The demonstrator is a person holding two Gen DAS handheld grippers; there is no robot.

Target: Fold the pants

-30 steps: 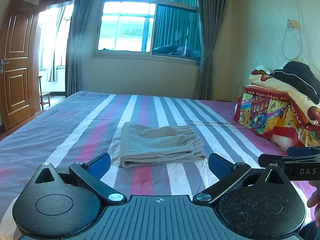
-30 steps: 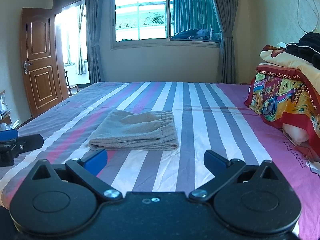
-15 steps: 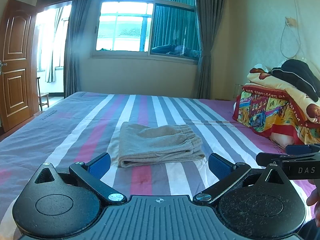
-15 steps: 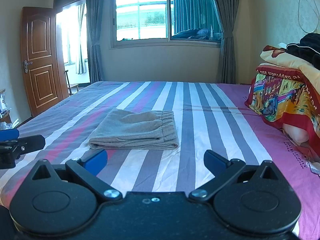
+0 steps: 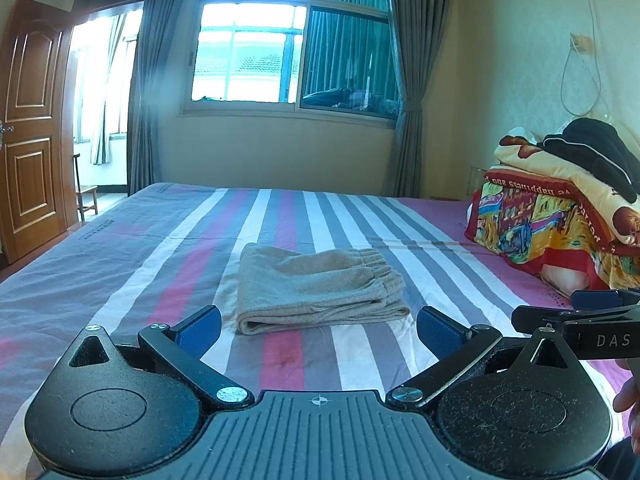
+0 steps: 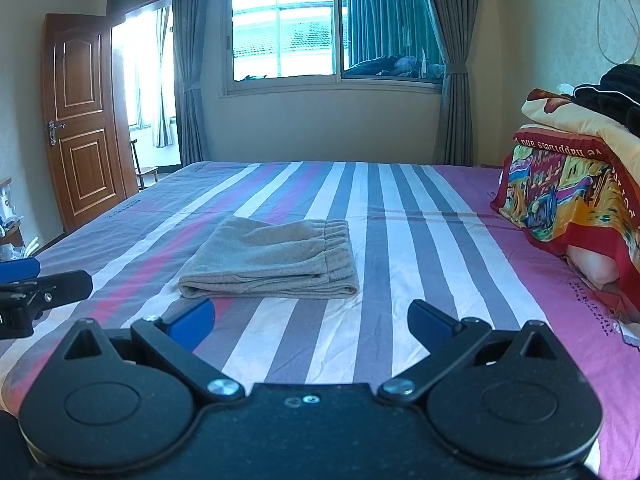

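Note:
Grey-beige pants (image 5: 316, 288) lie folded into a compact rectangle on the striped bed (image 5: 120, 264), waistband to the right. They also show in the right wrist view (image 6: 272, 266). My left gripper (image 5: 318, 330) is open and empty, held back from the near edge of the pants. My right gripper (image 6: 310, 322) is open and empty, also just short of the pants. The right gripper's tip shows at the right of the left wrist view (image 5: 576, 316); the left gripper's tip shows at the left of the right wrist view (image 6: 44, 288).
A stack of colourful folded quilts (image 5: 552, 224) with a black garment (image 5: 596, 152) on top sits at the bed's right side. A wooden door (image 6: 82, 120) stands left, and a curtained window (image 5: 292, 52) is behind the bed.
Both grippers stay open and hold almost still. The left wrist view has shifted only slightly; the pants have not moved.

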